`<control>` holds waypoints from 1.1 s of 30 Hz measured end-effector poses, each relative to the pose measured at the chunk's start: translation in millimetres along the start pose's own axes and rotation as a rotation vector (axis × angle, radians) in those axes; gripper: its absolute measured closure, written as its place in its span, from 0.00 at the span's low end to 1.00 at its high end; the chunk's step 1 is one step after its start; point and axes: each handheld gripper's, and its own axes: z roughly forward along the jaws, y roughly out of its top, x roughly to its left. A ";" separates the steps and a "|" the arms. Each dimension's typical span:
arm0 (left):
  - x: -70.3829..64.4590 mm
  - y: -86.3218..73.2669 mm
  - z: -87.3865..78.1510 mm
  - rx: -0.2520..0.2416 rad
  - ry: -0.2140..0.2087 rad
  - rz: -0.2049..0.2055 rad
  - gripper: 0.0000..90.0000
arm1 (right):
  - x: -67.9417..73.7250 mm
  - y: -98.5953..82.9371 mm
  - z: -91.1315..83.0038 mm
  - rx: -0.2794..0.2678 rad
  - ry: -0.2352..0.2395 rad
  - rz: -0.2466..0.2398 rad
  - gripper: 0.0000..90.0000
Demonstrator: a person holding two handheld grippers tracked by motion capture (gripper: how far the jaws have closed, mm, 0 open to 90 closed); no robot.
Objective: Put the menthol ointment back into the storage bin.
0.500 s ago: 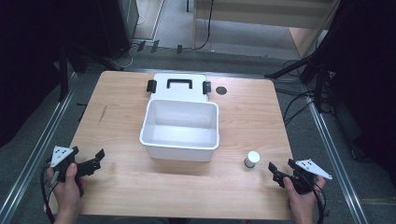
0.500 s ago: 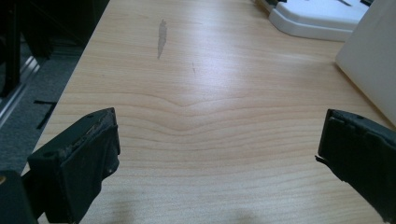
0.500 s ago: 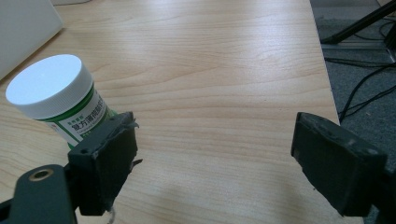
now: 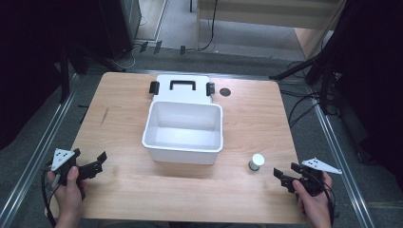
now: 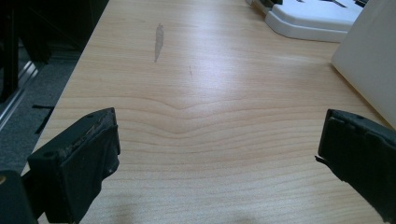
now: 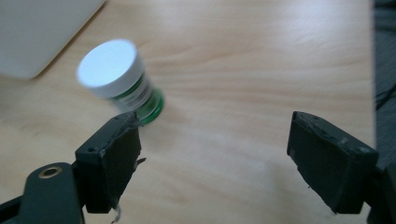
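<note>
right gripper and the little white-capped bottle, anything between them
Nothing: bare wood lies between the right gripper and the bottle in the high view, with the table uncluttered there.

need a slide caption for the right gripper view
Open right gripper over the wooden table, its left finger just short of a white-capped bottle.

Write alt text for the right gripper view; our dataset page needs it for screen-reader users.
A small white-capped bottle with a green label stands on a light wooden table, just beyond one jaw of the open right gripper. A corner of a white box shows at the upper left.
</note>
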 end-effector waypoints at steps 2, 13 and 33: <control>0.0 -0.1 -0.2 -0.003 -0.002 0.003 0.00 | 1.3 4.1 -2.2 0.092 0.019 -0.002 0.19; -3.1 -0.3 0.0 0.004 -0.004 0.029 0.00 | 34.9 22.5 13.1 0.396 -0.059 -0.178 0.21; -3.5 0.8 2.6 0.032 -0.012 0.040 0.00 | 55.8 60.1 32.8 0.695 -0.068 -0.248 0.22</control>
